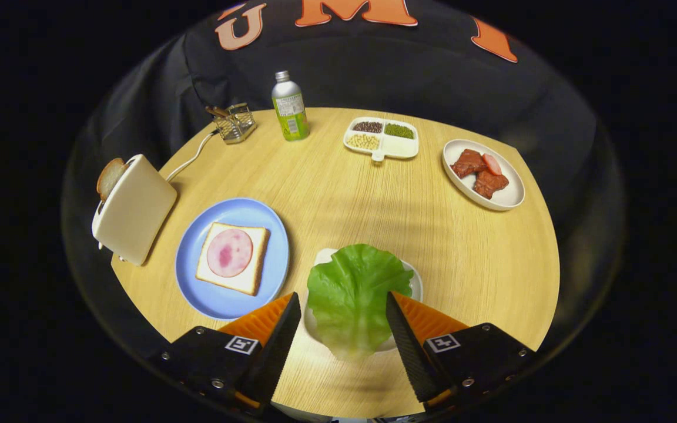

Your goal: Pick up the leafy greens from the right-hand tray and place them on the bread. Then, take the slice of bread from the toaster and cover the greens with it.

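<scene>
While the leafy greens [355, 294] lie flat in their small white tray [416, 281] at the near edge of the counter [338, 194], the hand-held gripper [343, 308] hovers above them with its fingers spread wide, one to each side of the leaf. Neither finger presses on the leaf, so it has hold of nothing. Judged from this stance, the fingers are lined up to straddle the leaf for a pick; the pick is not yet made.

A blue plate [197, 276] sits just left of the tray, towards the near left edge. It carries a slice of bread [259, 252] topped with a round of ham [230, 252], laid open and face up, evidently ready to receive the greens. A toaster [136, 208] stands at the left edge of the counter, beside the plate, with a second slice of bread [109, 176] standing up out of its slot, well placed for lifting out later. Its cord [191, 158] runs towards the far left edge.

Along the far edge stand a small wire rack [233, 123], a bottle [290, 107] and a divided dish of beans [381, 138]. A white dish of meat pieces [482, 174] sits near the far right edge. All are well apart from the working area.

The counter is round, of pale wood grain, clean and dry in appearance. Black cloth hangs behind it as the booth's wall.
</scene>
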`<state>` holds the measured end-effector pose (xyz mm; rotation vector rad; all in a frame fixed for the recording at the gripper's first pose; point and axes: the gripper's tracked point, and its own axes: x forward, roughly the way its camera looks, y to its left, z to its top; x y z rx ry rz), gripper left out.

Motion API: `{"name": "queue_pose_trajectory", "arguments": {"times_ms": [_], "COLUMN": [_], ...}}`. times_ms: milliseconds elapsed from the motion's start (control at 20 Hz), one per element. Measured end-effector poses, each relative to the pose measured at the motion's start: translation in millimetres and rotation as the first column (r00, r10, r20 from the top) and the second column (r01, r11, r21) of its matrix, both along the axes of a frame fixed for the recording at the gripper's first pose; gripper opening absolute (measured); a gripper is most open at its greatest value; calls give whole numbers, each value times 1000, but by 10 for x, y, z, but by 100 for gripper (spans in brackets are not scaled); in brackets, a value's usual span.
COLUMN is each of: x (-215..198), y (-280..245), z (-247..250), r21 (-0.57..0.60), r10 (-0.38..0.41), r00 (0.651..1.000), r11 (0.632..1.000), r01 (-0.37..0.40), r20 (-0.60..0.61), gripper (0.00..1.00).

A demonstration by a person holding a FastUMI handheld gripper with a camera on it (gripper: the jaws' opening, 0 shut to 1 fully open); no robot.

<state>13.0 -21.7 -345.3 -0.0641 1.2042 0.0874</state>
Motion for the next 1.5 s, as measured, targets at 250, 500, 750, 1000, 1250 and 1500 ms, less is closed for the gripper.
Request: {"name": "queue_pose_trajectory", "arguments": {"times_ms": [250,500,750,1000,1250,1500], "x": [-10,-1,30,45,70,91], "y": [-51,-68,-52,-66,-130,-130], "z": [-270,-513,-531,-534,-523,-461], "r21": [-32,-48,-48,-44,-46,4], "r10": [-8,-15,-16,-41,-101,-172], "r00": [997,992,992,995,991,982], "r11": [999,999,999,998,994,985], "r01": [6,9,10,37,98,173], "r20": [-78,-126,-125,-96,-82,-75], "gripper": [88,84,82,65,12,3]}}
